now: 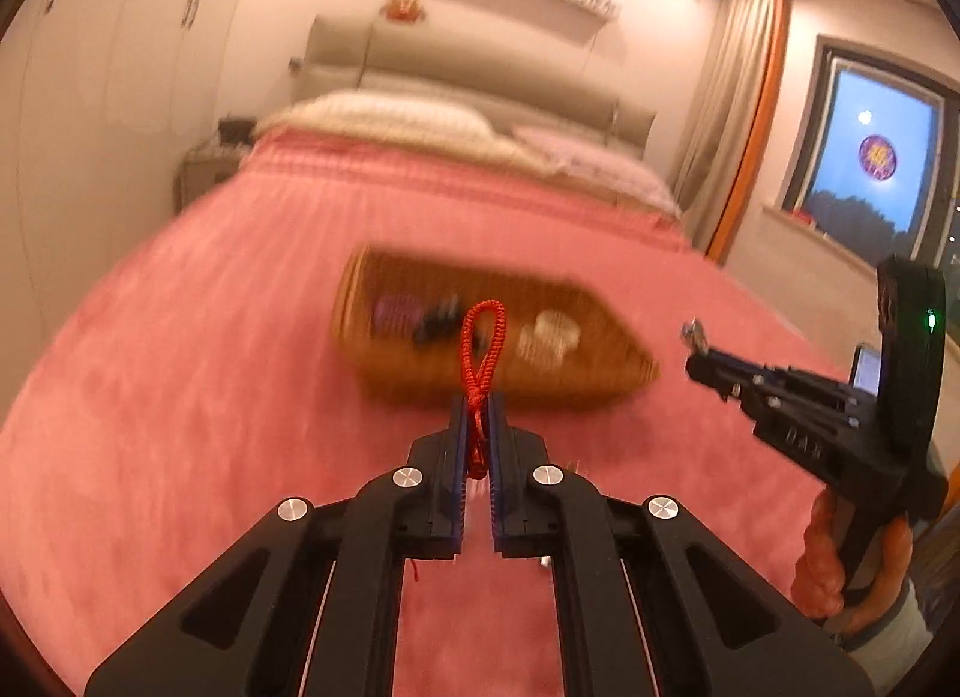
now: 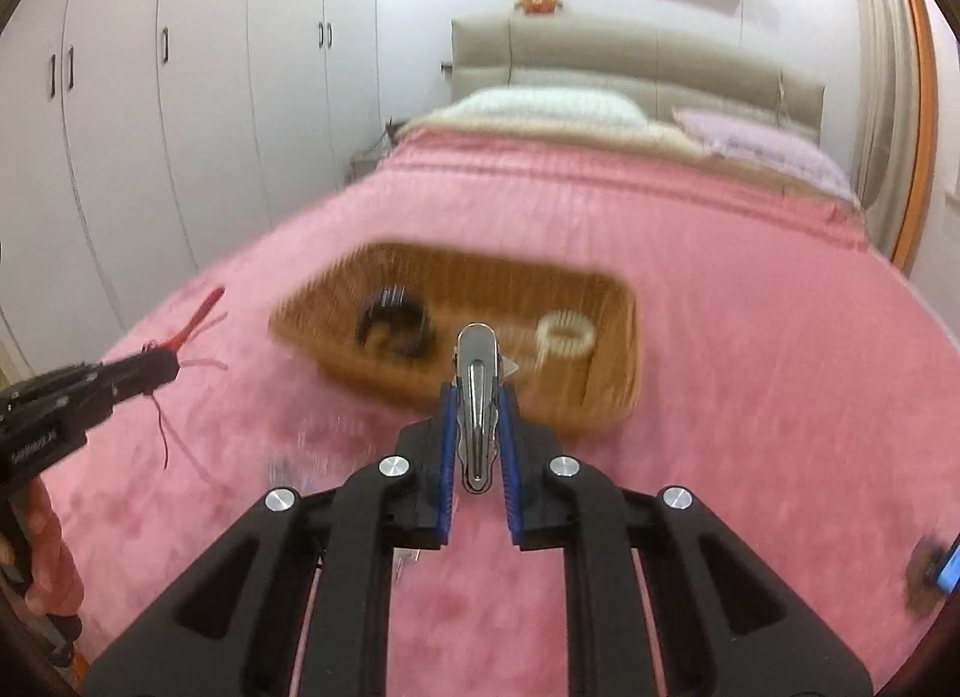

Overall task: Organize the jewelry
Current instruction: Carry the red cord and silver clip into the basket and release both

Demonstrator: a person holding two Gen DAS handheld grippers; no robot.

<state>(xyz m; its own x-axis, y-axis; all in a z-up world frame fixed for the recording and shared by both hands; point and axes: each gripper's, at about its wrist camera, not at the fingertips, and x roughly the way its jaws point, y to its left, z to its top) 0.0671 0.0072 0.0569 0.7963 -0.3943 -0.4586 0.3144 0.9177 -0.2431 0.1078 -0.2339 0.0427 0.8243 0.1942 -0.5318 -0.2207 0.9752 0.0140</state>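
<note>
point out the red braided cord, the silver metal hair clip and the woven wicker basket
red braided cord [image 1: 482, 337], left wrist view, on its loop
silver metal hair clip [image 2: 477, 397], right wrist view, mid body
woven wicker basket [image 2: 612, 349], right wrist view, right wall

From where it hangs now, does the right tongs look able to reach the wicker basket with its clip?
Probably yes. The right tongs, shut on the metal hair clip, point at the wicker basket just ahead, with only bare pink bedspread between.

The wicker basket [image 2: 606, 397] is smeared by motion blur; its dark, purple [image 1: 396, 310] and pale [image 2: 567, 337] contents cannot be identified.
</note>
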